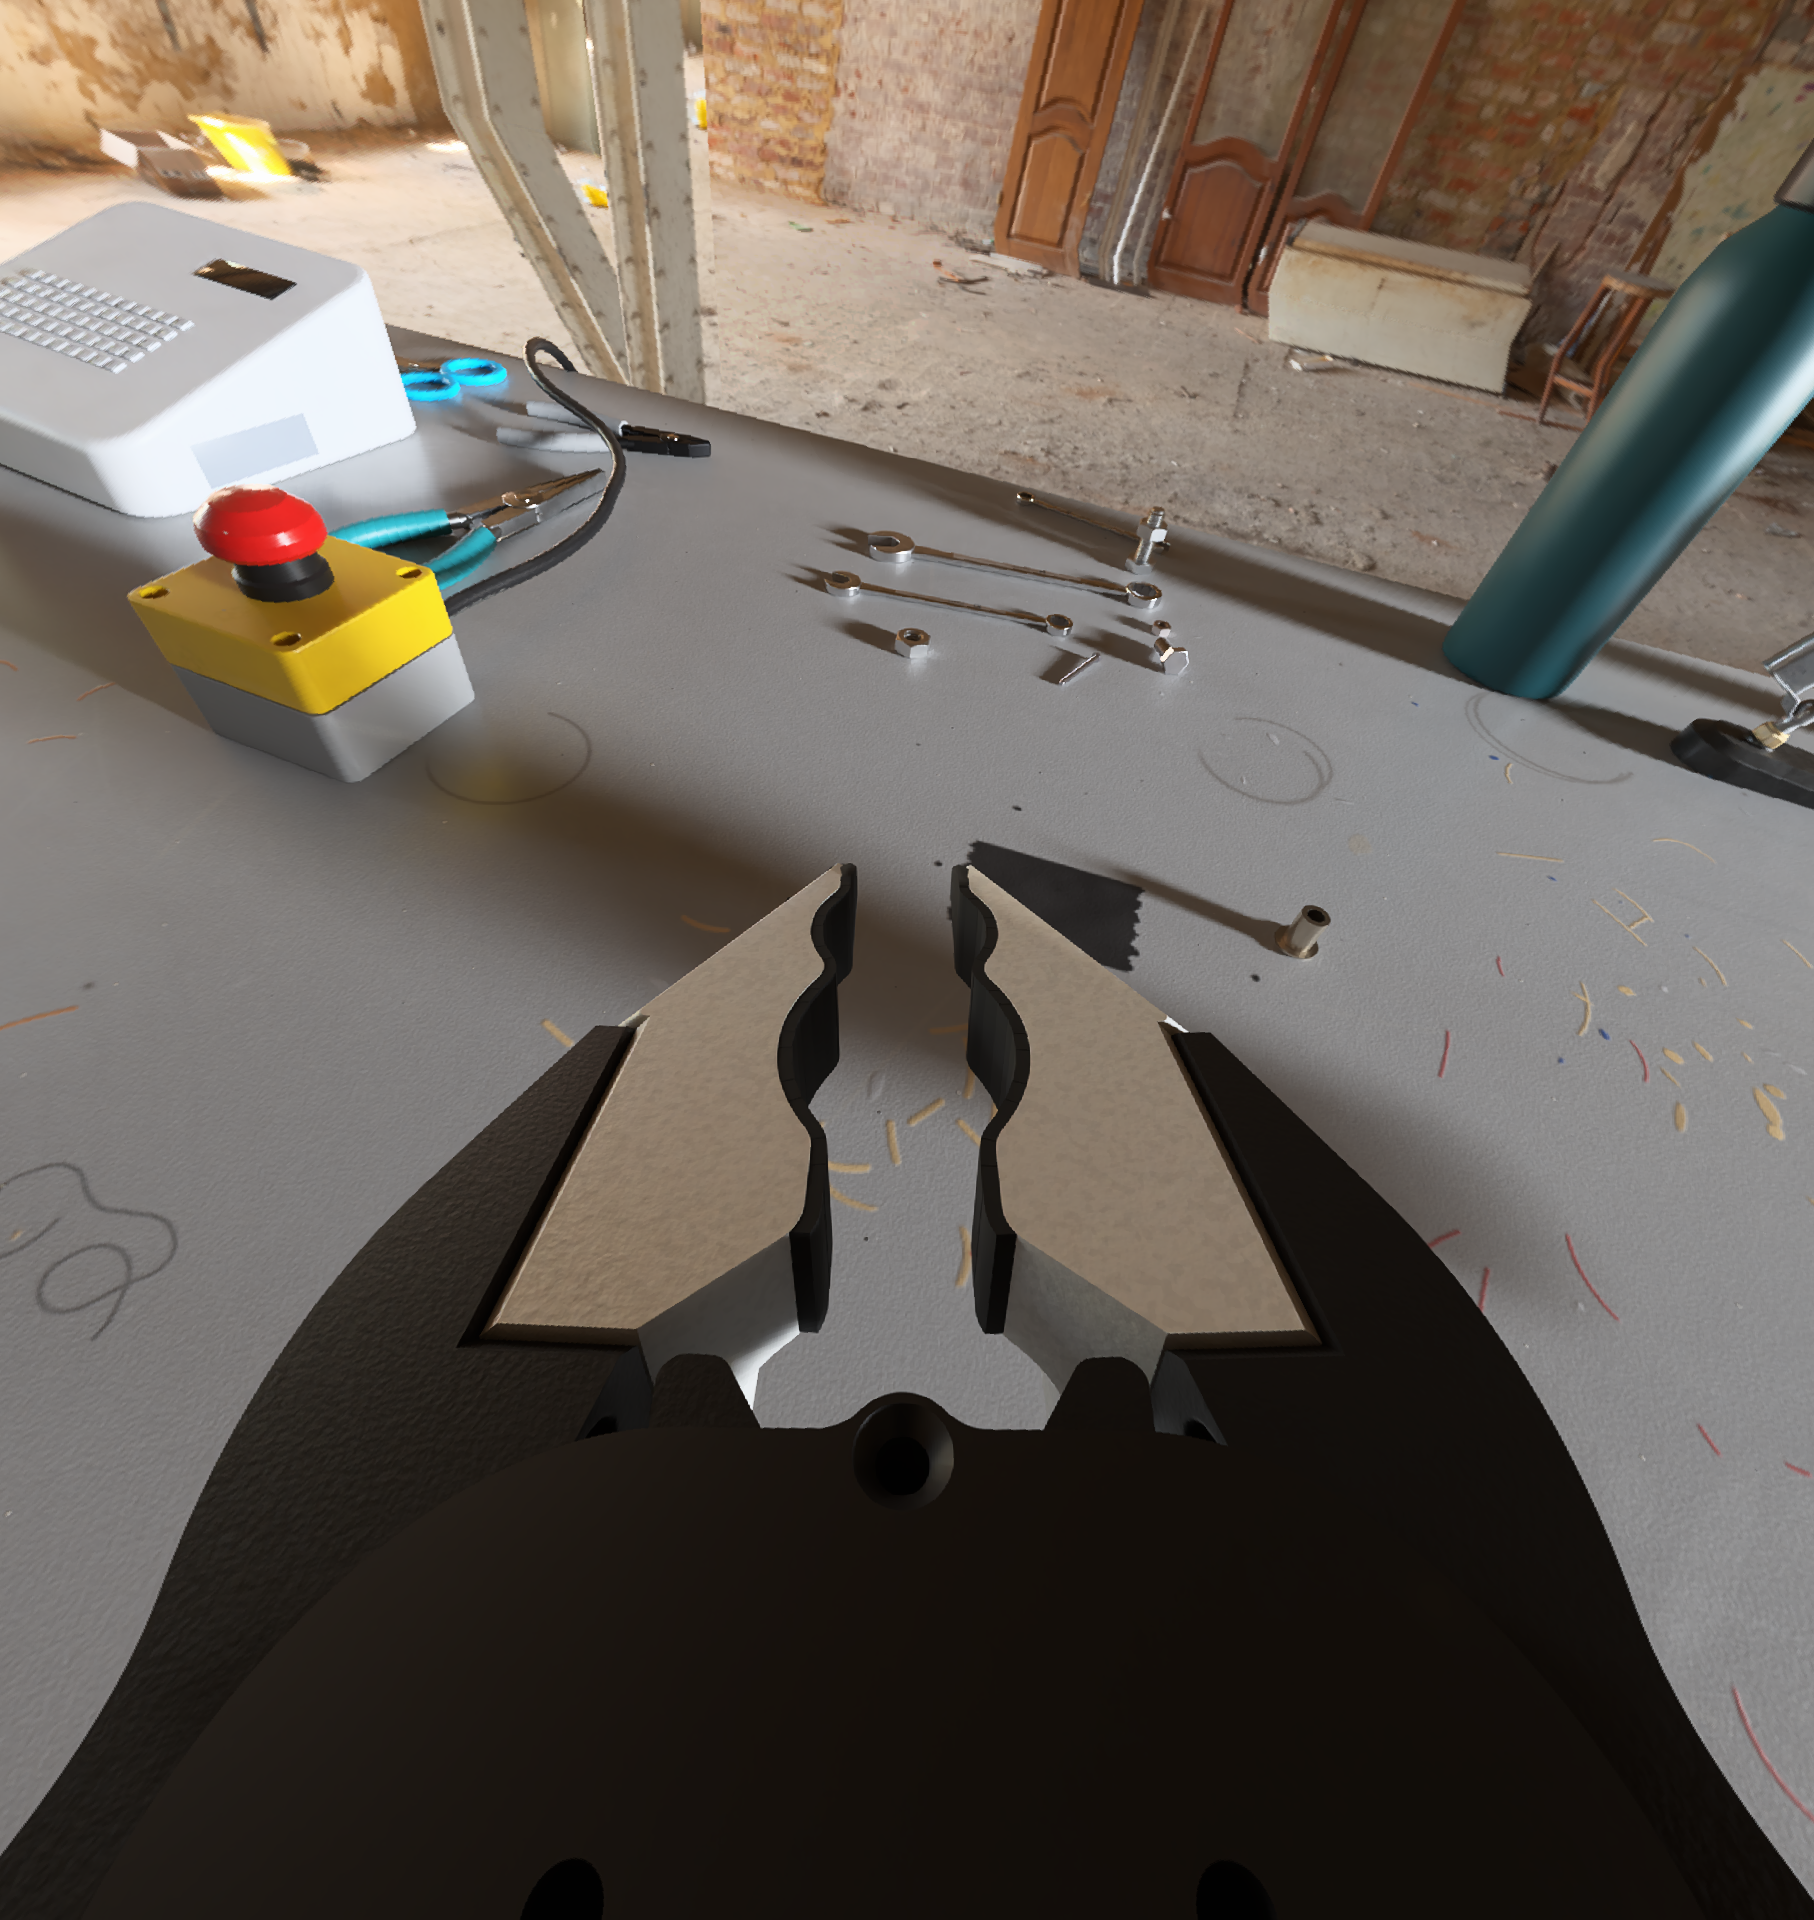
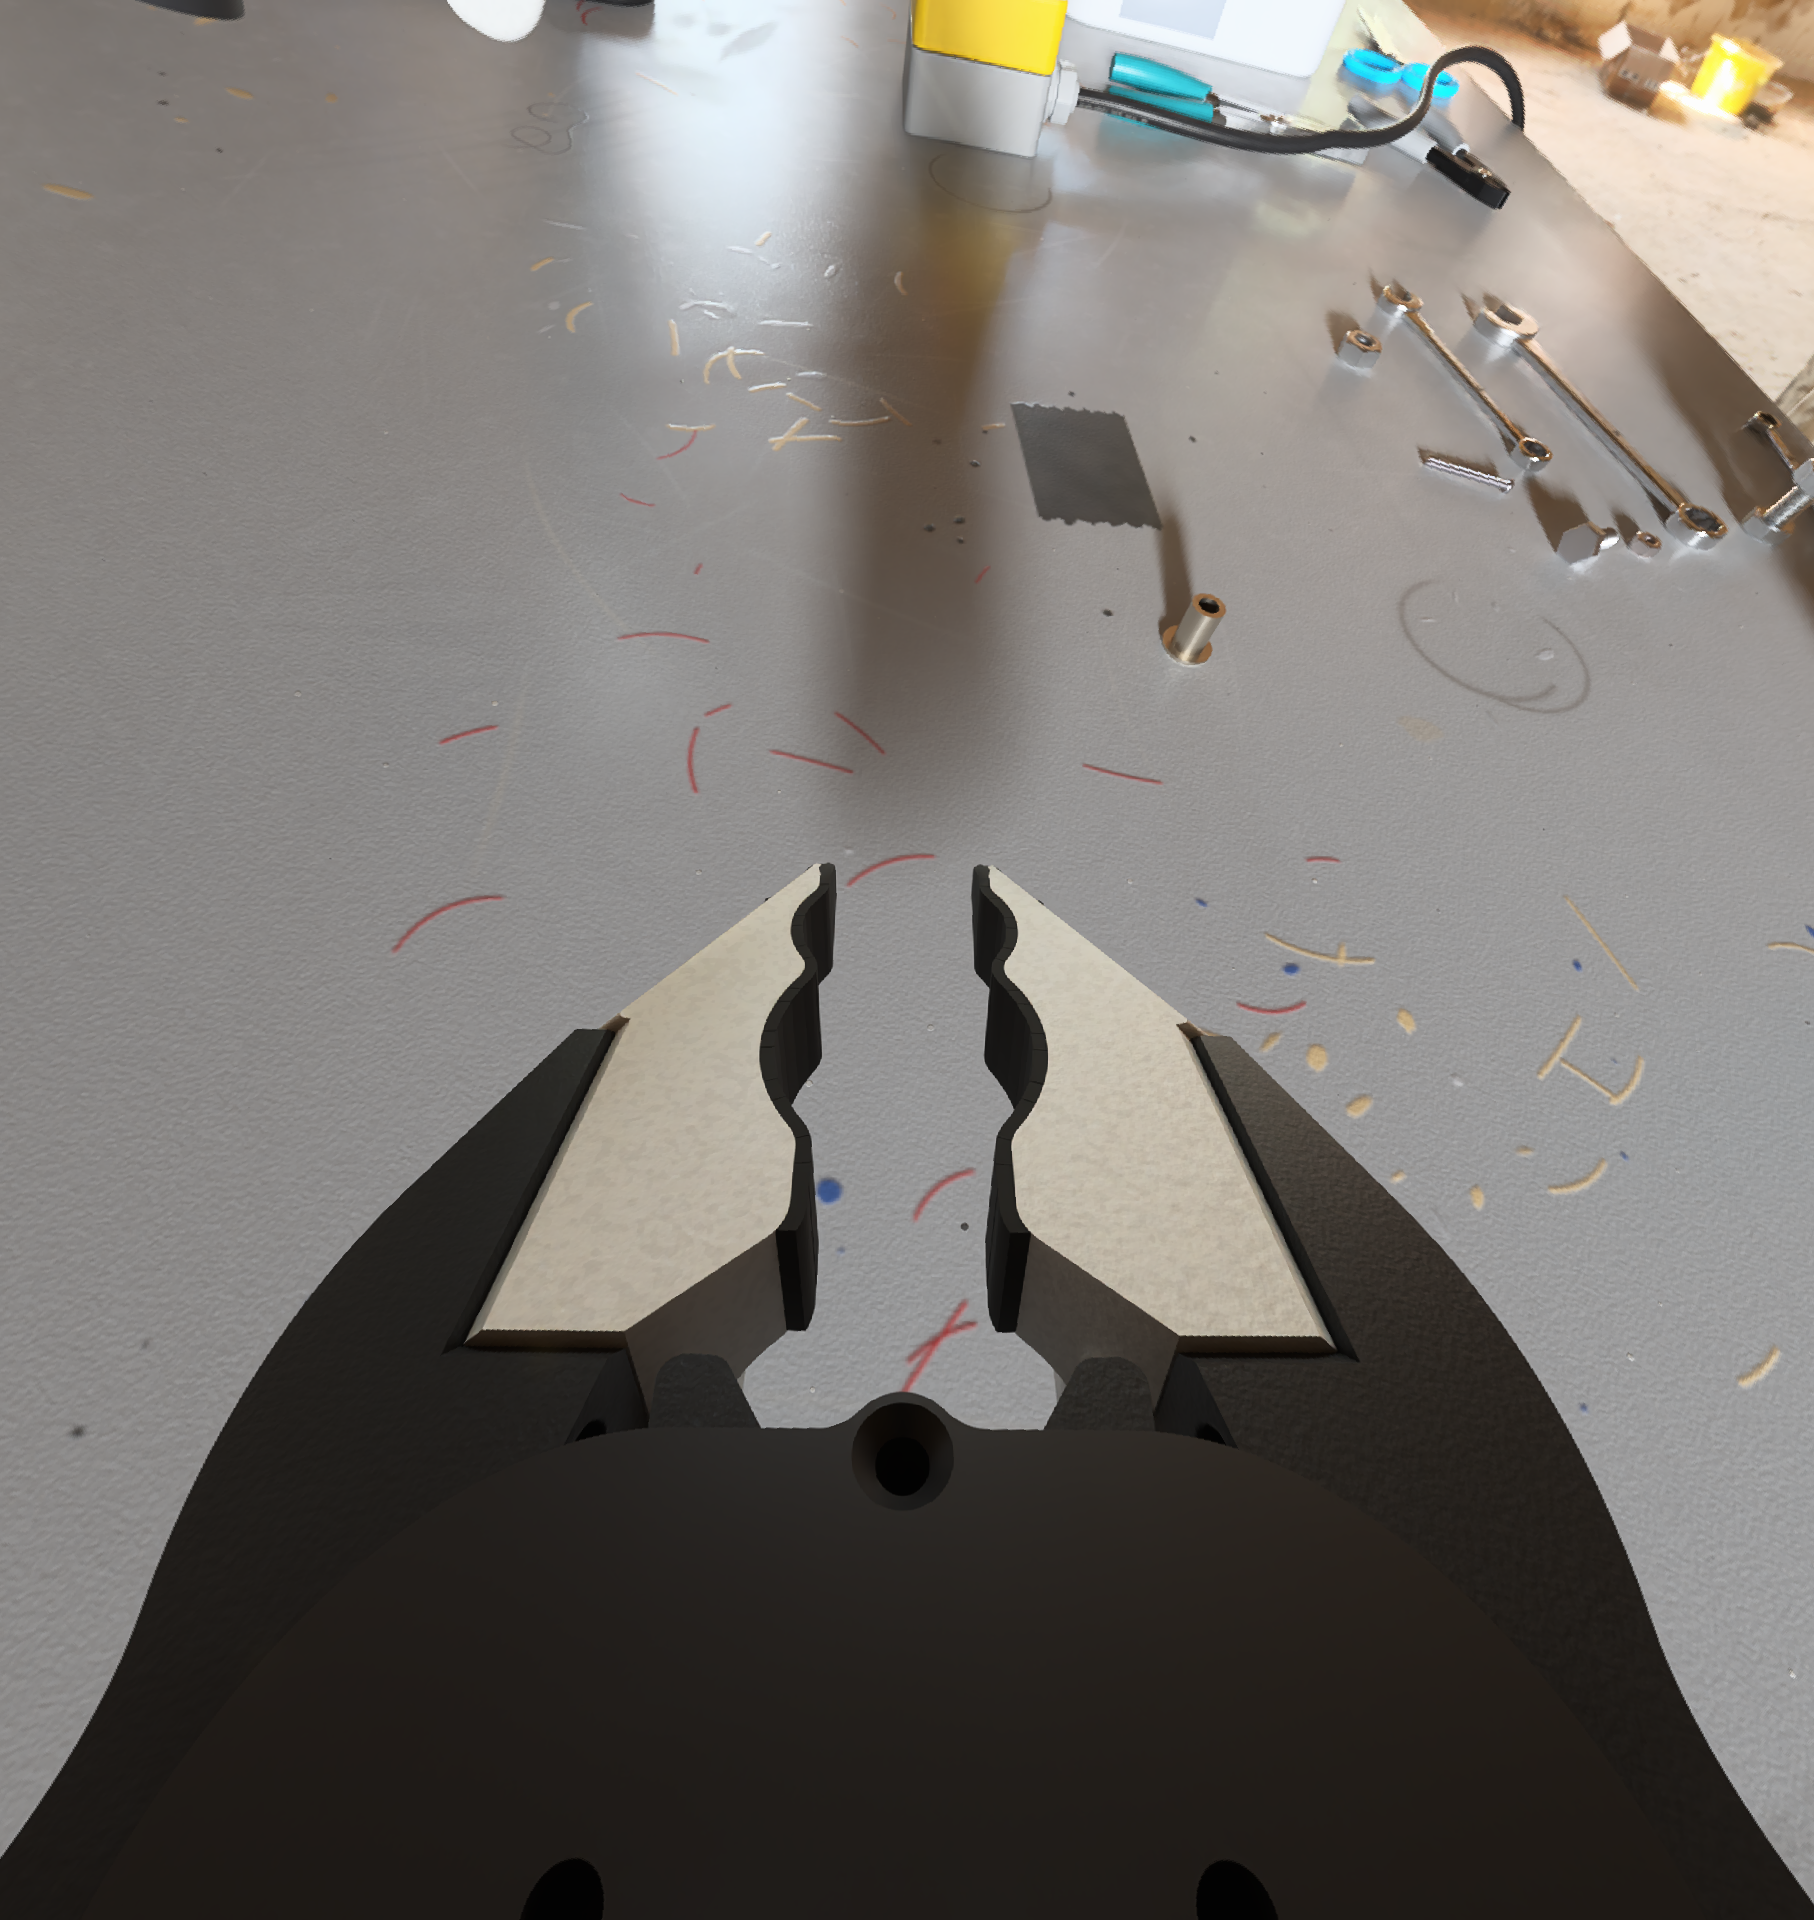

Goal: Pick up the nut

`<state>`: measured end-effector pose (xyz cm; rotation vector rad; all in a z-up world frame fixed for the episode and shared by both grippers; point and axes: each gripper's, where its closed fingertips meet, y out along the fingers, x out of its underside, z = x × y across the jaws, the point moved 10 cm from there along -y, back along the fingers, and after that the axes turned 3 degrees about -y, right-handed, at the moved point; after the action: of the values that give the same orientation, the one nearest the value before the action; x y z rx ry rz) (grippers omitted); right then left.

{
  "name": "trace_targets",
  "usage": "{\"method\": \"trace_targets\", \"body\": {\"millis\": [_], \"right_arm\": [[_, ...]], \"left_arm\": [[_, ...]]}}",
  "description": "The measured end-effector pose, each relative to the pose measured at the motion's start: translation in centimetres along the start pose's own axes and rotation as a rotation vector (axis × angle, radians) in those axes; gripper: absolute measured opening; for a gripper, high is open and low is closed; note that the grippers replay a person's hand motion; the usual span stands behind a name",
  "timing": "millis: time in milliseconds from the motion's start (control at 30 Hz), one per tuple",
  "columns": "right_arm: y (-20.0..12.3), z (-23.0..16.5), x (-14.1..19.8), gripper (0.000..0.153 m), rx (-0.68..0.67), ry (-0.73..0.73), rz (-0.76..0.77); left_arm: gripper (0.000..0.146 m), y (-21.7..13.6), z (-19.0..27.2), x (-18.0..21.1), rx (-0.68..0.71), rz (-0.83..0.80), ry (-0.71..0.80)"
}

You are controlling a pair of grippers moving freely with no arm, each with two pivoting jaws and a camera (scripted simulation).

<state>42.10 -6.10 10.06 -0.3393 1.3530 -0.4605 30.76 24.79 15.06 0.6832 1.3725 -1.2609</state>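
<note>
A small brass-coloured cylindrical nut (image 1: 1303,928) with a flange at its base stands upright on the grey table, ahead and to the right of my left gripper (image 1: 903,883). The left gripper is open and empty, low over the table. In the right wrist view the same nut (image 2: 1194,627) stands ahead and a little right of my right gripper (image 2: 903,878), which is also open and empty. A silver hex nut (image 1: 911,641) lies farther off beside the wrenches; it also shows in the right wrist view (image 2: 1360,348).
Two wrenches (image 1: 986,569), bolts and small parts lie near the far table edge. A yellow box with a red button (image 1: 300,644), a white device (image 1: 155,353), teal pliers (image 1: 446,525) and a black cable stand at the left. A teal bottle (image 1: 1661,468) leans at the right. A dark patch (image 2: 1085,462) marks the table.
</note>
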Motion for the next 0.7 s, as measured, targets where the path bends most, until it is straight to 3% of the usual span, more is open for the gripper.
{"method": "trace_targets", "body": {"millis": [700], "right_arm": [[0.03,-0.07,0.00,0.026,-0.001,-0.002,-0.002]], "left_arm": [[0.018,-0.01,-0.01,0.03,0.004,-0.002,-0.001]]}}
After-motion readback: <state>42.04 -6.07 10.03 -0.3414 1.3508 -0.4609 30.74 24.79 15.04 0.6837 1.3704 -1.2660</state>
